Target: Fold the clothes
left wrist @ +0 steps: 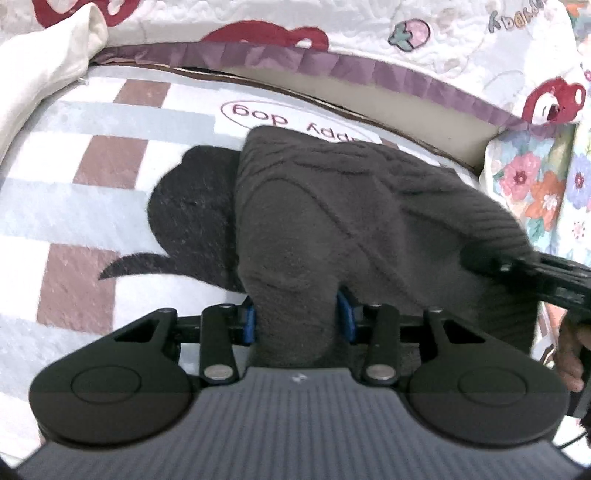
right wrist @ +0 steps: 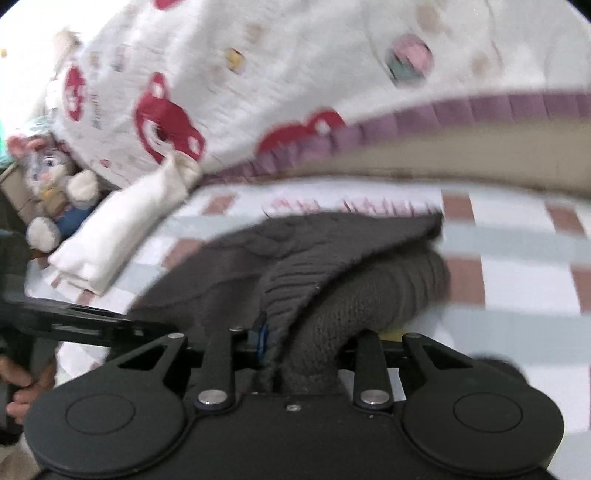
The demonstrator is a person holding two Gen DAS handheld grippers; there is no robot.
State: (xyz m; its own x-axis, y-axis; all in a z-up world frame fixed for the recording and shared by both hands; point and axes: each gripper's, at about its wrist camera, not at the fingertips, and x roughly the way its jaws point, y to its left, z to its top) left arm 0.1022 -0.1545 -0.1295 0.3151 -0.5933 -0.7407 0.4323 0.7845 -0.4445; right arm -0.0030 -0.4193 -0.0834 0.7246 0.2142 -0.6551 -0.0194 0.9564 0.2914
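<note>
A dark grey-brown cable-knit sweater (left wrist: 332, 206) lies bunched on a checked blanket (left wrist: 92, 206) with a black dog print. My left gripper (left wrist: 297, 317) is shut on a thick fold of the sweater, which fills the gap between the blue pads (left wrist: 249, 321). At the right edge of the left wrist view, the right gripper's black finger (left wrist: 554, 277) grips the sweater's ribbed hem. In the blurred right wrist view my right gripper (right wrist: 306, 339) is shut on a raised bunch of the sweater (right wrist: 332, 240). The left gripper (right wrist: 92, 325) shows at the left edge there, held by a hand.
A white quilt (left wrist: 369, 29) with red prints and a purple ruffle lies behind the blanket. A folded cream cloth (right wrist: 110, 229) and a stuffed rabbit toy (right wrist: 51, 177) sit at the left. A flowered cloth (left wrist: 528, 184) is at the right.
</note>
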